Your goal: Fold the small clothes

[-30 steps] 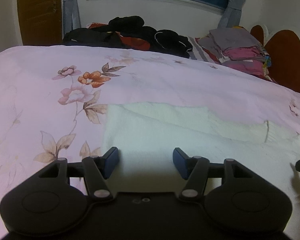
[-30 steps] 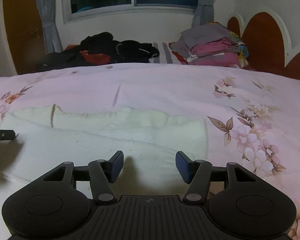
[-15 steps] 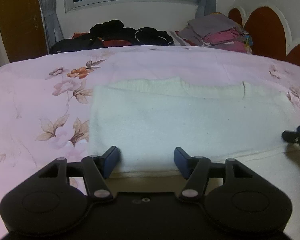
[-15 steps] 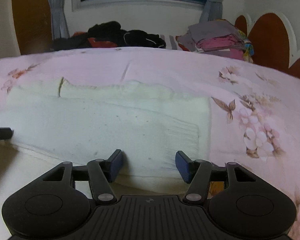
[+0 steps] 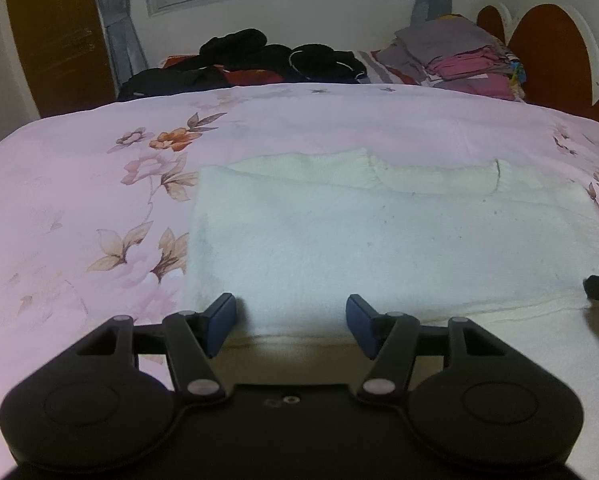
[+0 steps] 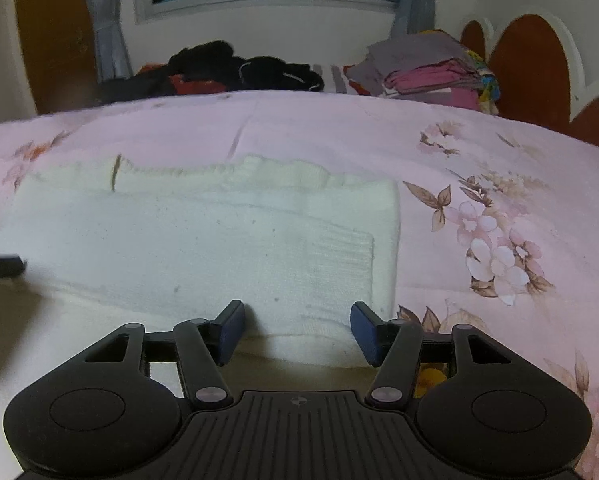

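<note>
Dark clothes (image 5: 259, 60) and folded stack (image 5: 459, 60) lie beyond the white garment (image 5: 379, 248).

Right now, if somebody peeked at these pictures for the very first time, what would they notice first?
First comes the big cream knitted garment, folded into a rectangle on the pink flowered bedspread. The left gripper and right gripper hover with blue pads apart over its near edge. Far back under the window lie a heap of black clothes and, to its right, a neat stack of grey and pink folded clothes.
</note>
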`<control>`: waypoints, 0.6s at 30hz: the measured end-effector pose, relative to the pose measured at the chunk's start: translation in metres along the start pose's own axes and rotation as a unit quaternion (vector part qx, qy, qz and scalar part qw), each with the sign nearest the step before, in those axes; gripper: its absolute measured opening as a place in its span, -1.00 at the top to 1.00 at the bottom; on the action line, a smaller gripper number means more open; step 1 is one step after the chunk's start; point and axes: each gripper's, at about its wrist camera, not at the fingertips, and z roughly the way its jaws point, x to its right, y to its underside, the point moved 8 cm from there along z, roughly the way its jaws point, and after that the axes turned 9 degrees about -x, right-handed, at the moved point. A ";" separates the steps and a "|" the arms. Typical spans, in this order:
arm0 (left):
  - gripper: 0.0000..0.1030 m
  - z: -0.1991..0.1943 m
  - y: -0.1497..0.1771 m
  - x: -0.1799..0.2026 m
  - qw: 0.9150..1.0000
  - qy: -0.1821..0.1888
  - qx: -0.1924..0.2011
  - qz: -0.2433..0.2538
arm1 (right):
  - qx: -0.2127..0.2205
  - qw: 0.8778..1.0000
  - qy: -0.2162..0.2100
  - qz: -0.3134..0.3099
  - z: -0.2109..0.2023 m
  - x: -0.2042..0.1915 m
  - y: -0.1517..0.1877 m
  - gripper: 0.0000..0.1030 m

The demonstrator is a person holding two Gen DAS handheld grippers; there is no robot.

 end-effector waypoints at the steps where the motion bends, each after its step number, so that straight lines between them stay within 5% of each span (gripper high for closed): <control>1: -0.17 -0.003 0.001 0.001 1.000 0.000 0.000 -0.003 | 0.004 1.000 -0.005 0.004 -0.005 0.001 -0.001 -0.12; 18: -0.18 -0.077 0.023 0.017 1.000 0.016 0.020 0.003 | 0.023 0.998 -0.054 0.018 -0.081 -0.010 0.024 -0.13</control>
